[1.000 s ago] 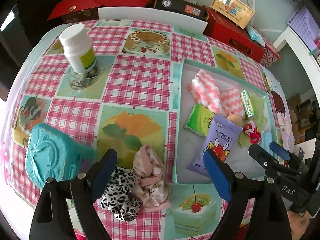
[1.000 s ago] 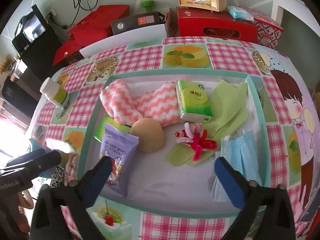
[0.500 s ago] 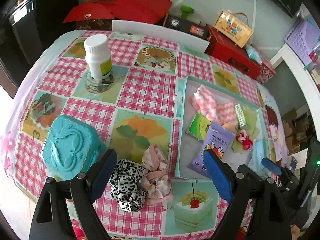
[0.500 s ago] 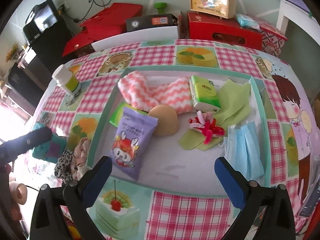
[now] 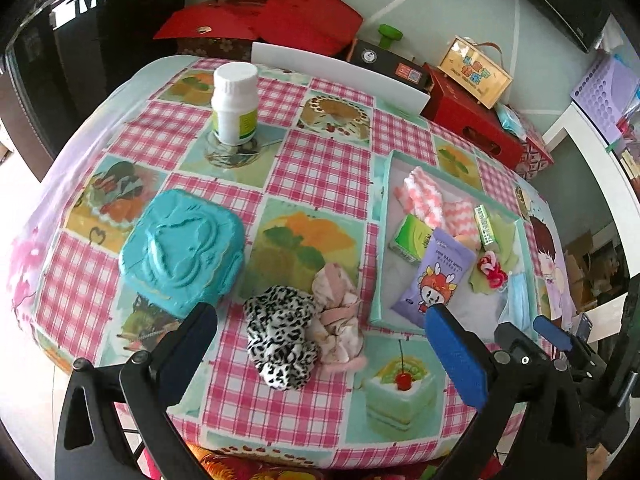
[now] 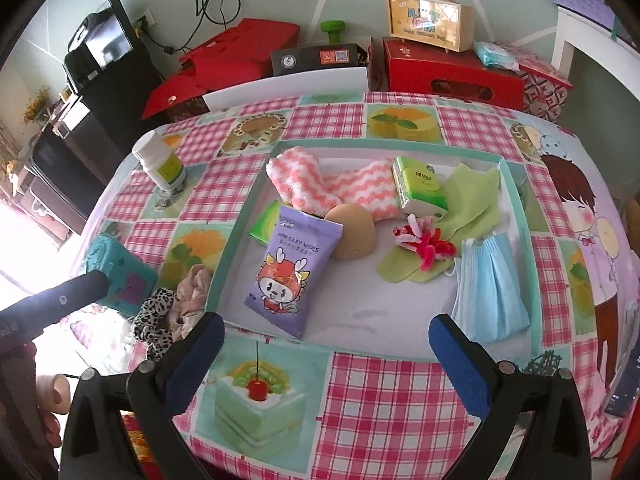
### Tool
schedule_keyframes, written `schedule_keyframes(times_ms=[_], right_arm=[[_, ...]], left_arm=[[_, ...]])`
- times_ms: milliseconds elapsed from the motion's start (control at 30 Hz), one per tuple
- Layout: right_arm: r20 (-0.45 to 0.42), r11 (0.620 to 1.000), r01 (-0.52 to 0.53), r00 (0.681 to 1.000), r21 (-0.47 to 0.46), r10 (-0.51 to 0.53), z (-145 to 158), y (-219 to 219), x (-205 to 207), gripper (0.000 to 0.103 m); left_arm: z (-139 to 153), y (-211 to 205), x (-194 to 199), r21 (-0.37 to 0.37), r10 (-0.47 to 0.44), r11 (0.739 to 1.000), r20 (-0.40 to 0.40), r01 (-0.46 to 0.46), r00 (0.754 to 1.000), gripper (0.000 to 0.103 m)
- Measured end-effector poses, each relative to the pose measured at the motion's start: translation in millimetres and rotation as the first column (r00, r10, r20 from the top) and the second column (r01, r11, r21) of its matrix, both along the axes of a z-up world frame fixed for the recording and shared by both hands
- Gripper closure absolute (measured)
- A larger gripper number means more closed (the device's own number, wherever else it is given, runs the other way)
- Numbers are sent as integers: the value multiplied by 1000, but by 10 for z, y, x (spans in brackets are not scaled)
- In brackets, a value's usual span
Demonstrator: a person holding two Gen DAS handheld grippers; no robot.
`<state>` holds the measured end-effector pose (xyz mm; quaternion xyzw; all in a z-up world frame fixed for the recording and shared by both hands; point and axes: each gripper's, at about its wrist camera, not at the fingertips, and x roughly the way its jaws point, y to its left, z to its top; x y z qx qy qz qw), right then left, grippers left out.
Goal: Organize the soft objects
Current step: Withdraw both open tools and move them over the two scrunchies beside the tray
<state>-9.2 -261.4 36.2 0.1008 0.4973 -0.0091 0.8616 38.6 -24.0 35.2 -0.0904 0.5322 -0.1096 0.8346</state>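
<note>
A leopard-print scrunchie (image 5: 280, 336) and a pale pink scrunchie (image 5: 338, 314) lie together on the checked tablecloth, left of a teal-rimmed tray (image 5: 378, 248). The tray (image 6: 224, 264) holds pink-white socks (image 6: 320, 184), a purple wipes pack (image 6: 290, 268), tissue packs (image 6: 420, 184), a tan sponge (image 6: 354, 230), green cloth (image 6: 472, 200), a red-pink hair tie (image 6: 424, 244) and blue masks (image 6: 488, 284). My left gripper (image 5: 320, 344) is open and empty above the near table edge, before the scrunchies. My right gripper (image 6: 326, 344) is open and empty before the tray.
A teal lidded box (image 5: 180, 248) stands left of the scrunchies. A white pill bottle (image 5: 235, 104) stands at the far left. Red boxes (image 6: 452, 72) and a yellow bag (image 6: 430, 16) sit beyond the table's far edge.
Both grippers have pulled back and up from the table, so more of it shows. Both stay open and empty. The objects have not moved.
</note>
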Motion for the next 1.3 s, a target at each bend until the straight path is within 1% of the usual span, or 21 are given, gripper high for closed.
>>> schedule_keyframes(times_ms=[167,233,333,433,567,767,900,1000,1100,1167,1300], right_arm=[[18,999,-17,1000,34,16,15,41,-56,0],[24,999,-41,999,33,40,21,90,-78,0],[58,998,-71,996,3,70,70,191,-102,0],[50,995,-96,994,-10,97,65,287,-92,0],[46,991,-134,990,-23,135,40,414,-93,0],[40,982,-181,982,-53,183,11,611,-104,0],[40,976,-210,976,-57,212,-17,718,-108,0],[36,972,-224,973,-62,227,-48,791,-110,0],[34,970,-238,970,-43,240,-78,834,-109,0],[30,965,-260,965,-24,261,-102,875,-110,0],[20,953,-304,952,-19,304,-151,974,-110,0]], left_arm=[[6,107,-104,14,27,1000,38,-28,999,0],[-10,154,-136,15,37,999,34,-37,999,0],[-35,222,-175,5,45,999,28,-45,999,0],[-63,285,-225,0,49,999,31,-49,998,0],[-129,370,-277,-15,66,998,11,-66,998,0],[-196,470,-343,-2,85,996,12,-85,996,0],[-241,533,-350,5,108,994,-8,-108,994,0],[-315,562,-343,2,112,994,-45,-112,993,0],[-383,595,-342,1,126,992,-71,-126,989,0],[-425,609,-334,18,139,990,-91,-138,986,0],[-503,602,-307,13,145,989,-118,-144,982,0]])
